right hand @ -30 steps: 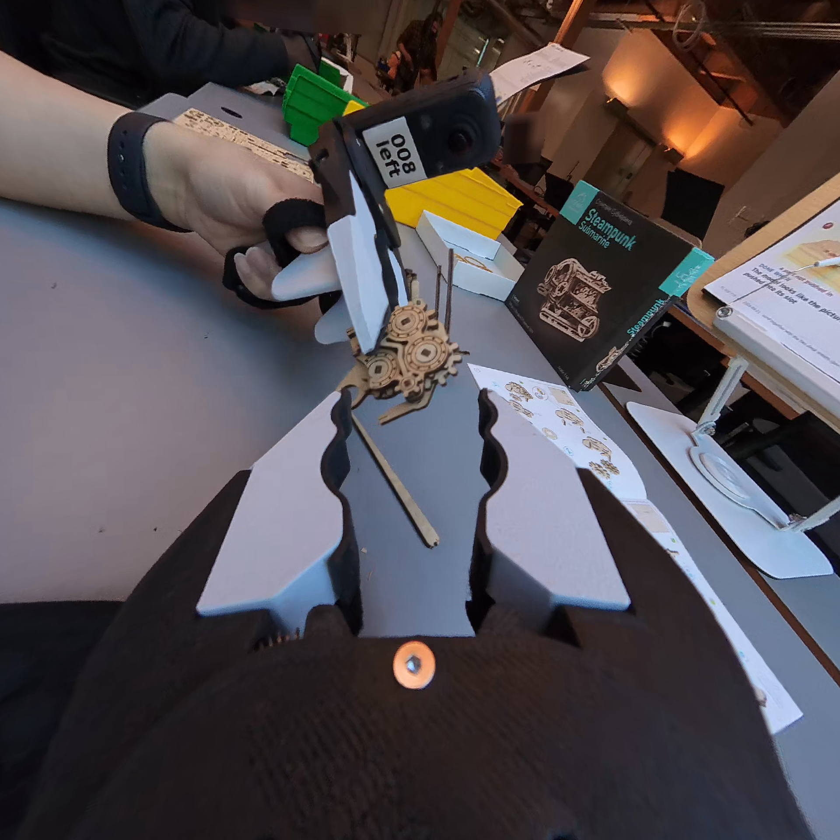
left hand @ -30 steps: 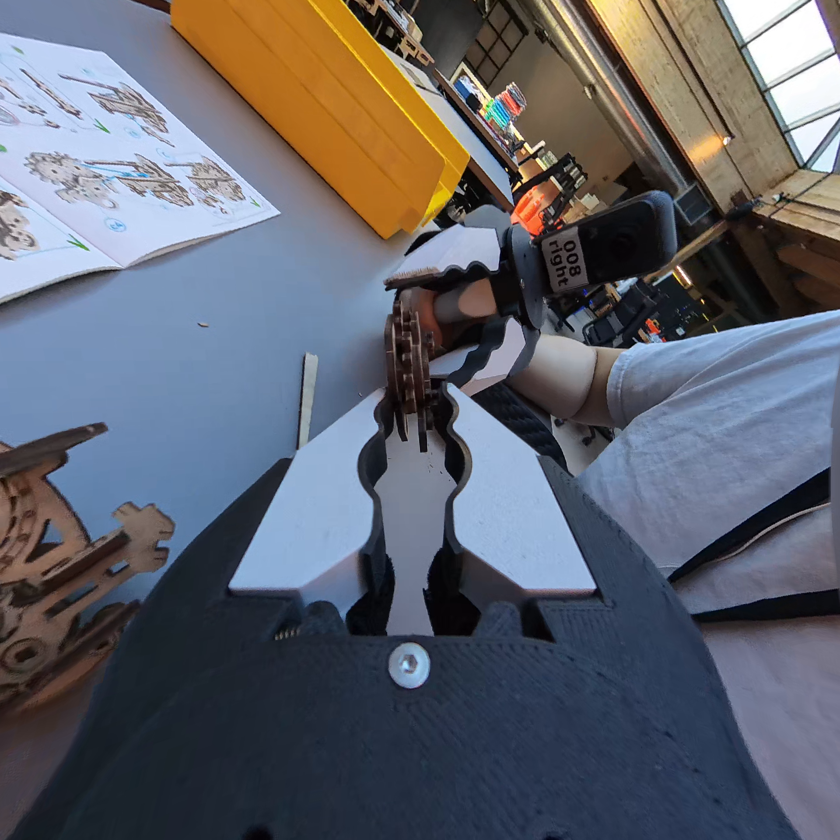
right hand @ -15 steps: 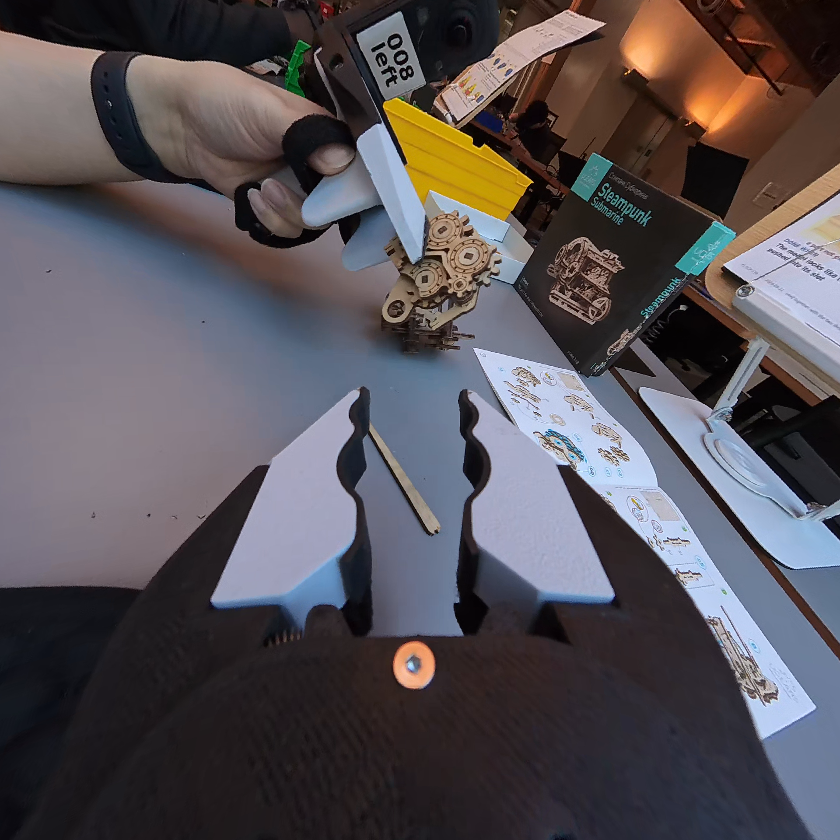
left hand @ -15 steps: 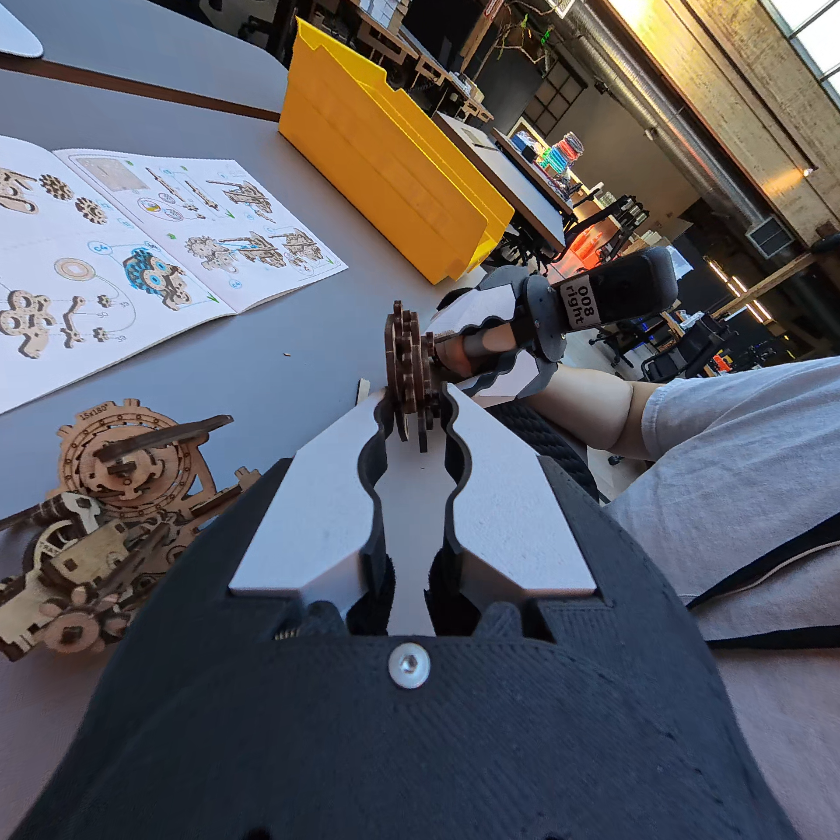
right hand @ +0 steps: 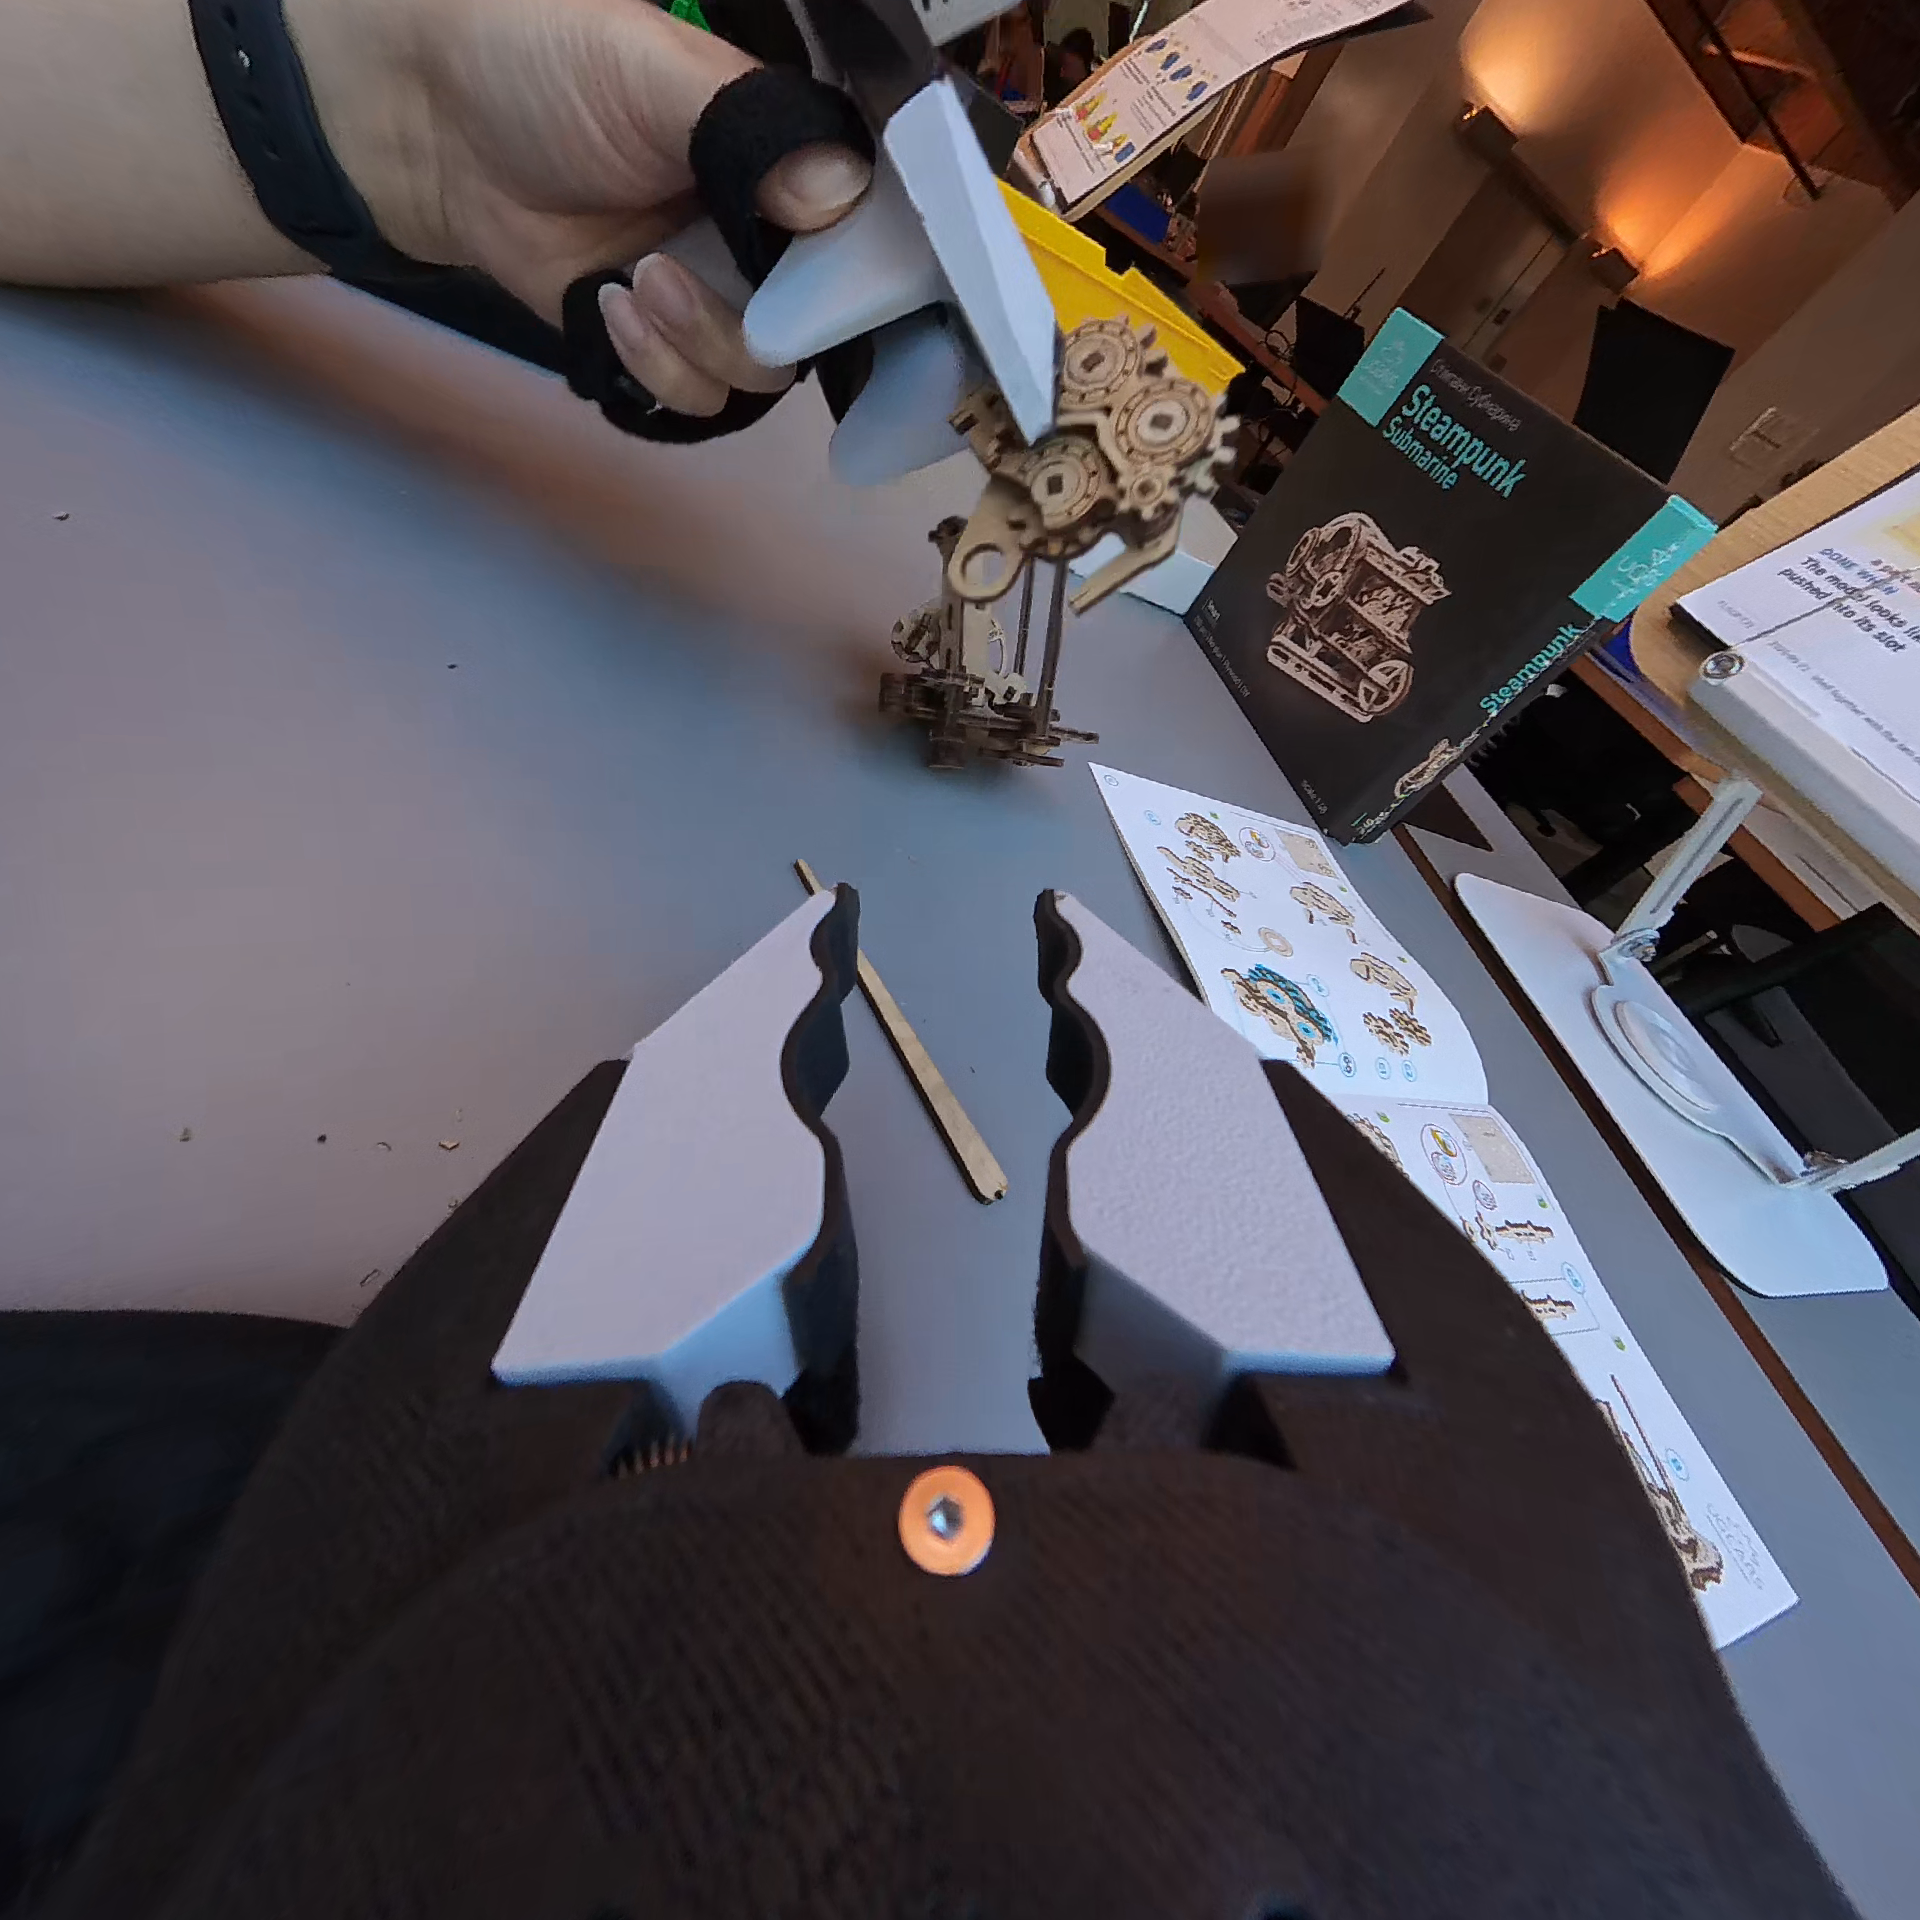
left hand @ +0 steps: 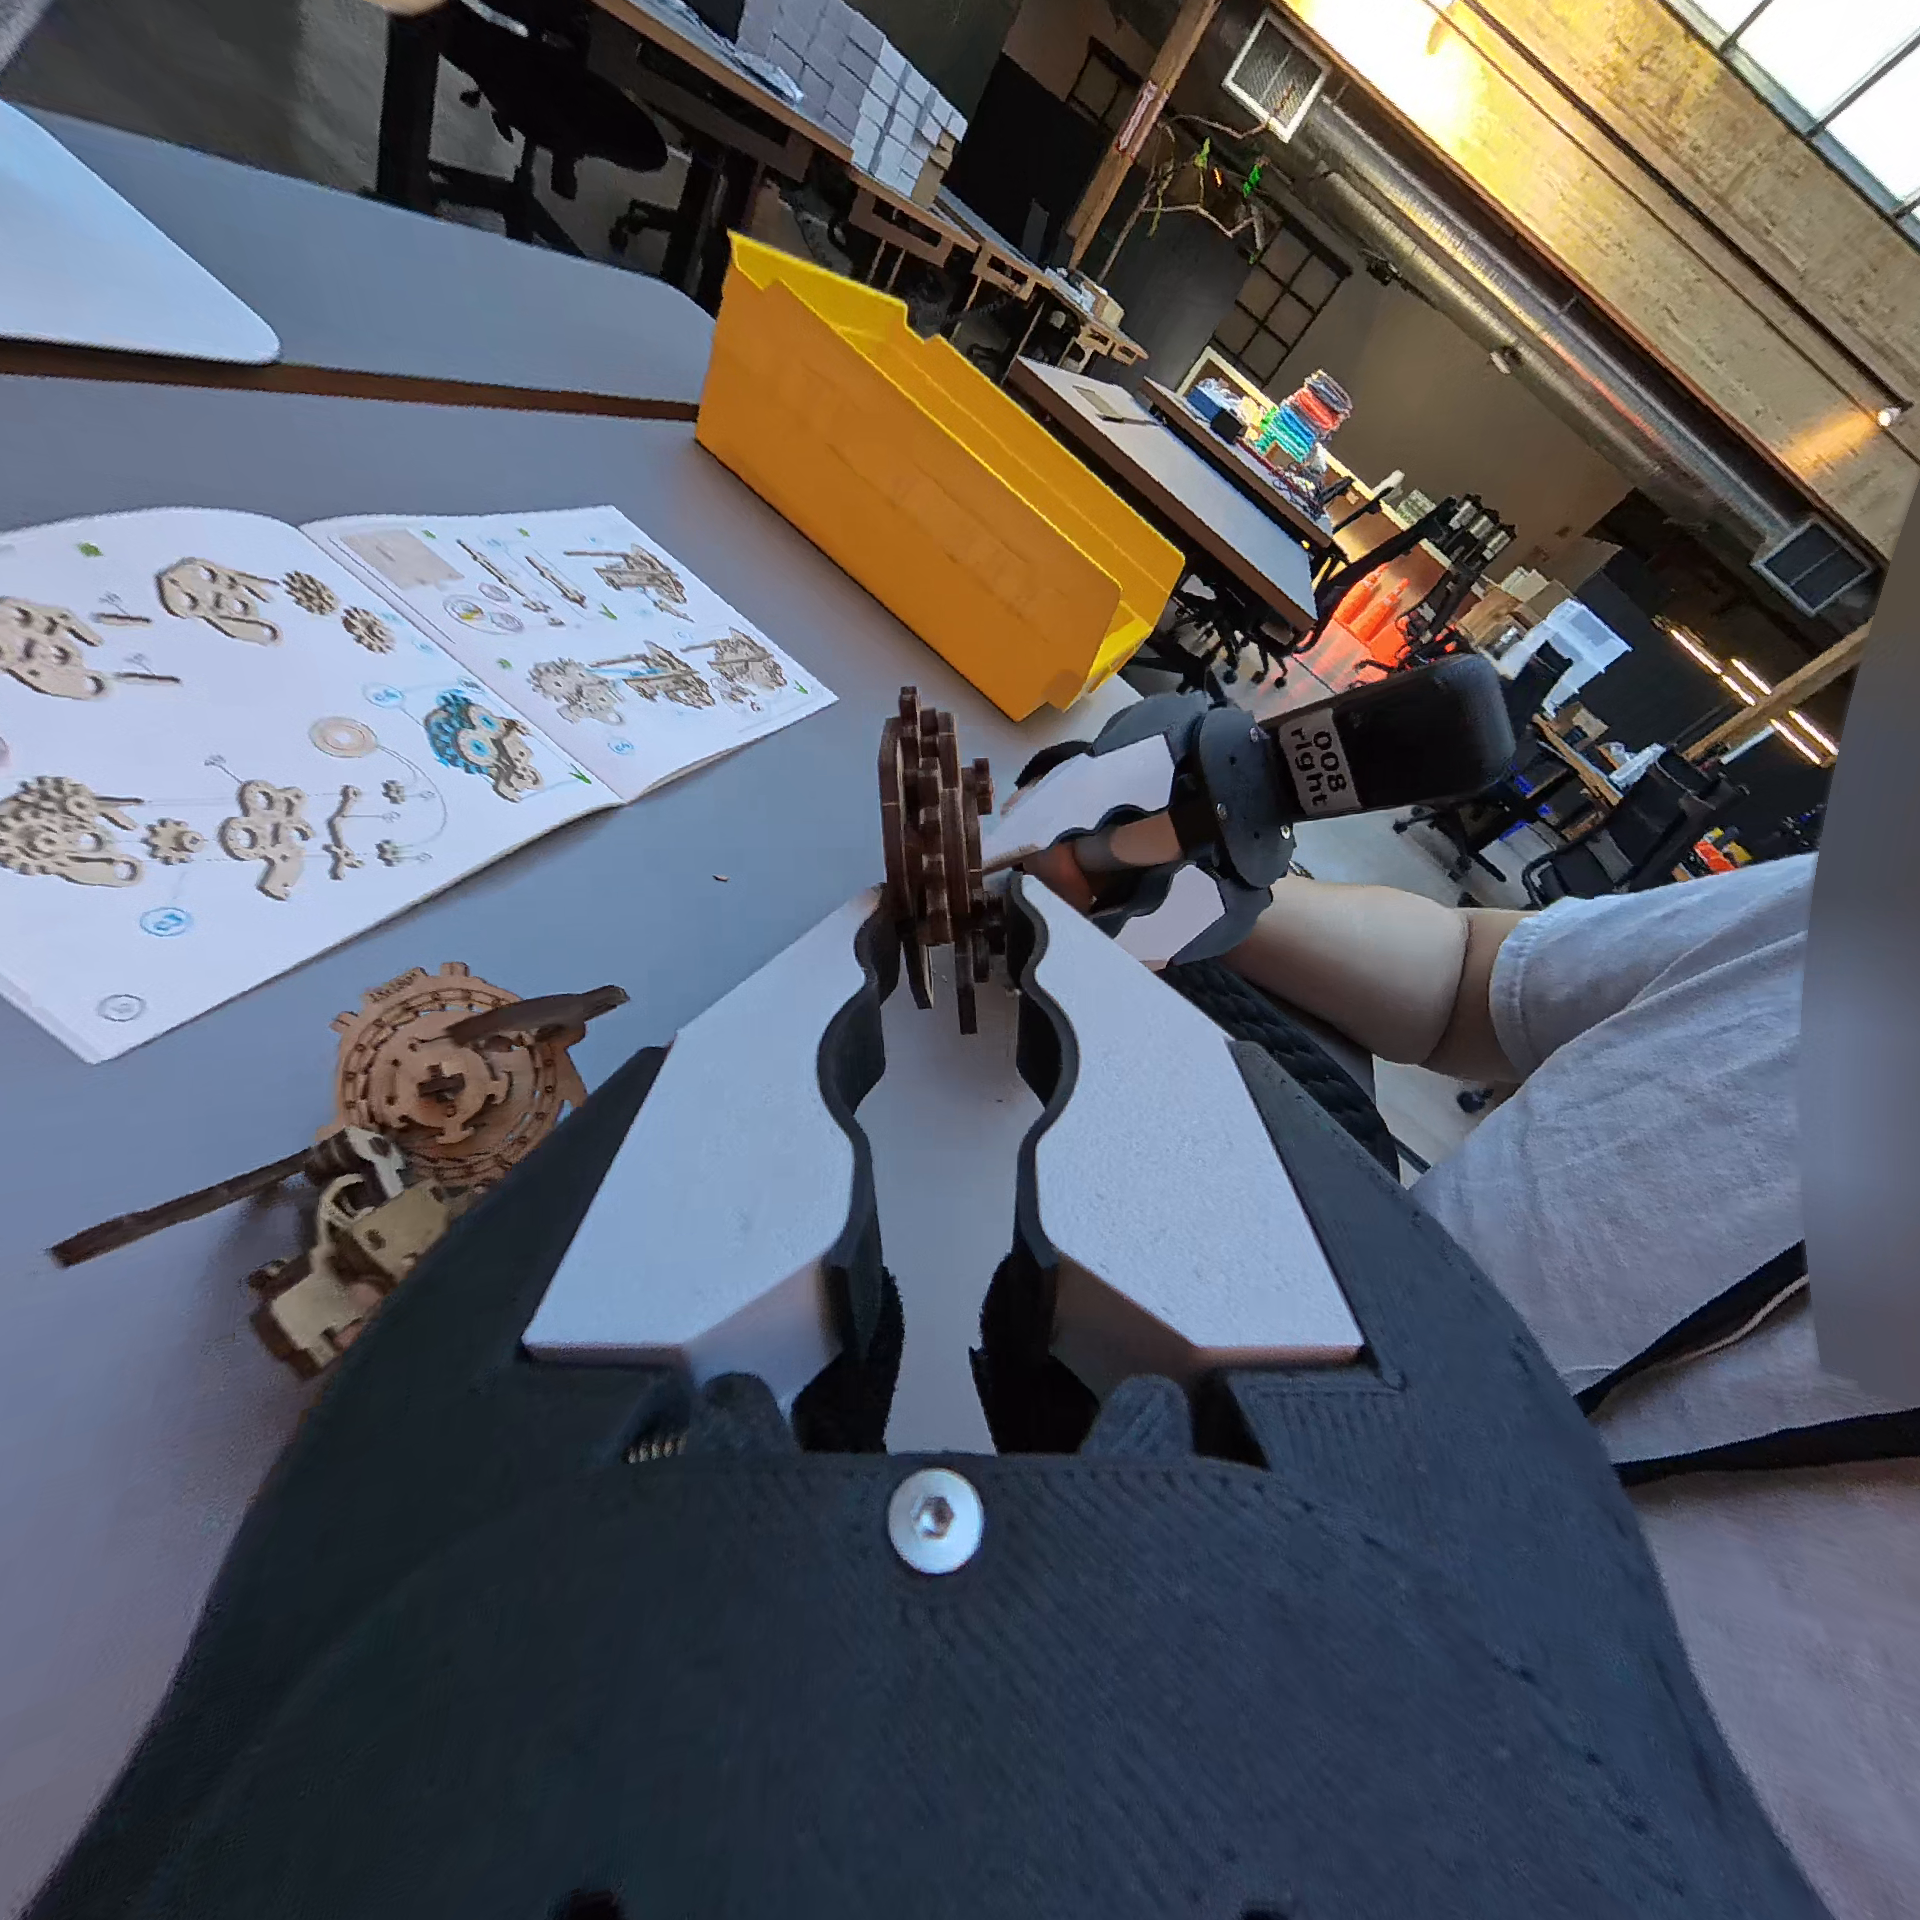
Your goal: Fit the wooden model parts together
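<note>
Item: gear cluster [left hand: 935, 831], pinched in my left tongs [left hand: 943, 914], aloft over the surface [right hand: 364, 779]. Right tongs [right hand: 945, 904] spread, empty, over wooden strip [right hand: 914, 1049]. Step, I judge: fetching strip; next, lower and close.

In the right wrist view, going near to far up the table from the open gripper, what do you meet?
right gripper → loose wooden strip → wooden sub-assembly standing on the table → gear cluster held in the left gripper → yellow bin
</note>
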{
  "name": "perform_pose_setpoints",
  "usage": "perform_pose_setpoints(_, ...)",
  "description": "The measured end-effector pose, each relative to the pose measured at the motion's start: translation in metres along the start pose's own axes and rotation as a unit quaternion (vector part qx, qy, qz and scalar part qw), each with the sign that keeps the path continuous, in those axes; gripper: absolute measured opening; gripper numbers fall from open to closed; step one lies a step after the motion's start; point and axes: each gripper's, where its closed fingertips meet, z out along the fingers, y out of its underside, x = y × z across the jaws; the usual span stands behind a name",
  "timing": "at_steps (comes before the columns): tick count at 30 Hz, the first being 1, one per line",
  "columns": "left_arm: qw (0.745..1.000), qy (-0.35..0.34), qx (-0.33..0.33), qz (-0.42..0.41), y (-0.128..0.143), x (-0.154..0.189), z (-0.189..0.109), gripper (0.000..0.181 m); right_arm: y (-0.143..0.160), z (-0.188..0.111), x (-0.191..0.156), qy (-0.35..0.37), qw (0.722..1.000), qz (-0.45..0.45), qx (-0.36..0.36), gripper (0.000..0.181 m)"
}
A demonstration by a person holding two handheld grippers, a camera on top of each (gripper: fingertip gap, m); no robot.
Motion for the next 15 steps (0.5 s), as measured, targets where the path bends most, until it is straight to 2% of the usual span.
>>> perform_pose_setpoints(7, 0.994, -0.046, 0.101, 0.022, -0.042, -0.012, -0.049, 0.018, 0.001, 0.001, 0.0, -0.001, 1.0, -0.001, -0.003, 0.032)
perform_pose_setpoints(15, 0.994, -0.047, 0.093, 0.02, -0.037, -0.014, -0.044, 0.018, 0.002, 0.002, -0.001, 0.0, 1.0, -0.006, -0.009, 0.029)
